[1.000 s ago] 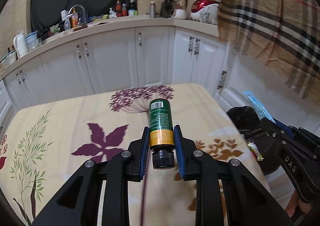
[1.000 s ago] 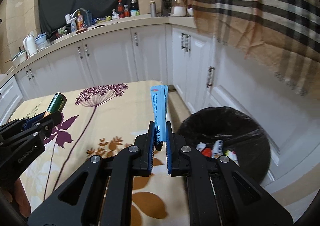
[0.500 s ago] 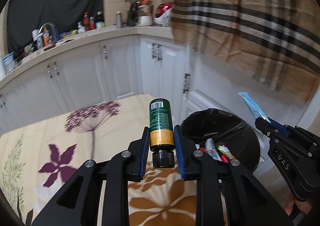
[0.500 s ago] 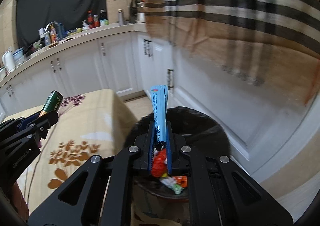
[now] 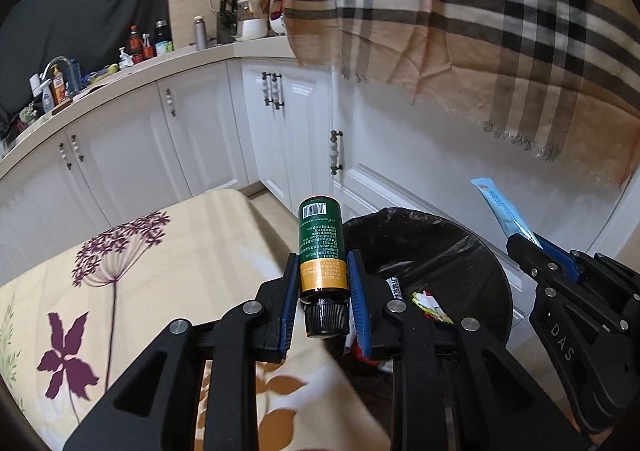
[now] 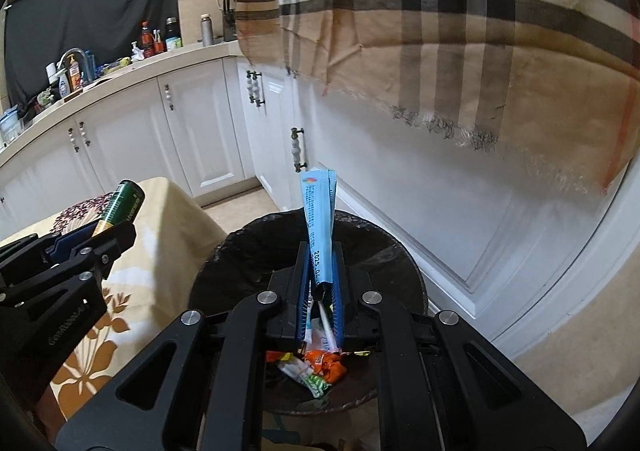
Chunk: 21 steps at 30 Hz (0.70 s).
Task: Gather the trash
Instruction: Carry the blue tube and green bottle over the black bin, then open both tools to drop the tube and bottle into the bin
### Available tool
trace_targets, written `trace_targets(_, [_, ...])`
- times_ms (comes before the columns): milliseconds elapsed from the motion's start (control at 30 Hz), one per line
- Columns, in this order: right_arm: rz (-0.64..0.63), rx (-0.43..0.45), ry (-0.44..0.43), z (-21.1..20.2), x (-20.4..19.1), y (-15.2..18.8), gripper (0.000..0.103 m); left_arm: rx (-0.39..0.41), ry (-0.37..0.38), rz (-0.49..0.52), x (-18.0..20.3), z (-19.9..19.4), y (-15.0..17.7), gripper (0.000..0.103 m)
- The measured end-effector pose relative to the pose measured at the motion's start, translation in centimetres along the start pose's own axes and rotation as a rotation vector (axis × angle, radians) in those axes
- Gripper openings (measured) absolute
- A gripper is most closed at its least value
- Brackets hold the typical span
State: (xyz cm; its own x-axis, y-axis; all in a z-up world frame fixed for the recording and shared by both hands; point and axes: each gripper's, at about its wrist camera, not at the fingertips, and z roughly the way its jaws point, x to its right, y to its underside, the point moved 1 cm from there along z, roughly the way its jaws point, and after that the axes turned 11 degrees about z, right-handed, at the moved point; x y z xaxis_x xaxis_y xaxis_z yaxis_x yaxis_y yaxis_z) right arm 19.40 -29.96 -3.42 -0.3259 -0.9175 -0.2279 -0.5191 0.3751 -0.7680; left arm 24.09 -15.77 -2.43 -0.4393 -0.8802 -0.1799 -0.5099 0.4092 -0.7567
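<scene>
My left gripper (image 5: 323, 271) is shut on a green and gold bottle (image 5: 321, 247) with a black cap, held at the table's right edge beside the bin; the bottle also shows in the right wrist view (image 6: 120, 207). My right gripper (image 6: 320, 263) is shut on a light blue sachet (image 6: 319, 219) and holds it over the round bin with a black liner (image 6: 400, 263). The bin (image 5: 452, 251) holds several wrappers (image 6: 320, 367). The sachet also shows in the left wrist view (image 5: 500, 207).
A table with a floral cloth (image 5: 140, 271) is left of the bin. White cabinets (image 5: 200, 139) and a cluttered counter (image 5: 120, 63) run behind. A plaid cloth (image 5: 480, 31) hangs at the upper right above a white panelled wall (image 6: 460, 211).
Both grippers have swung right from above the table to the bin. The right one now holds the sachet above the bin's opening; the left still grips the bottle.
</scene>
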Motion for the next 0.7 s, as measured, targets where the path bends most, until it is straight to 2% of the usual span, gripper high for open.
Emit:
trace_targets(233, [0.016, 0.000, 0.027, 1.7, 1.0, -0.3, 0.012, -0.003, 0.013, 0.027, 1.3, 2.1, -0.9, 0.025])
trace_targets(267, [0.018, 0.002, 0.031, 1.9, 1.1, -0.4, 0.019, 0.000, 0.009, 0.033, 1.5, 2.3, -1.0, 0.026])
trace_targets(300, [0.020, 0.001, 0.037, 2.2, 1.2, -0.4, 0.030, 0.001, 0.006, 0.036, 1.5, 2.4, -1.1, 0.026])
trace_targets(333, [0.024, 0.004, 0.043, 2.4, 1.4, -0.4, 0.033, 0.000, 0.005, 0.038, 1.6, 2.6, -1.1, 0.026])
trace_targets(467, [0.024, 0.005, 0.056, 2.7, 1.4, -0.4, 0.036, 0.005, 0.005, 0.024, 1.4, 2.7, -1.1, 0.042])
trace_targets(567, [0.022, 0.007, 0.058, 2.5, 1.3, -0.3, 0.038, 0.007, 0.010, 0.013, 1.1, 2.5, -1.0, 0.048])
trace_targets(633, [0.021, 0.012, 0.060, 2.2, 1.1, -0.2, 0.045, 0.015, 0.005, 0.008, 0.9, 2.2, -0.8, 0.052])
trace_targets(700, [0.019, 0.021, 0.063, 1.8, 1.0, -0.1, 0.047, 0.016, 0.003, 0.007, 0.8, 2.0, -0.8, 0.054])
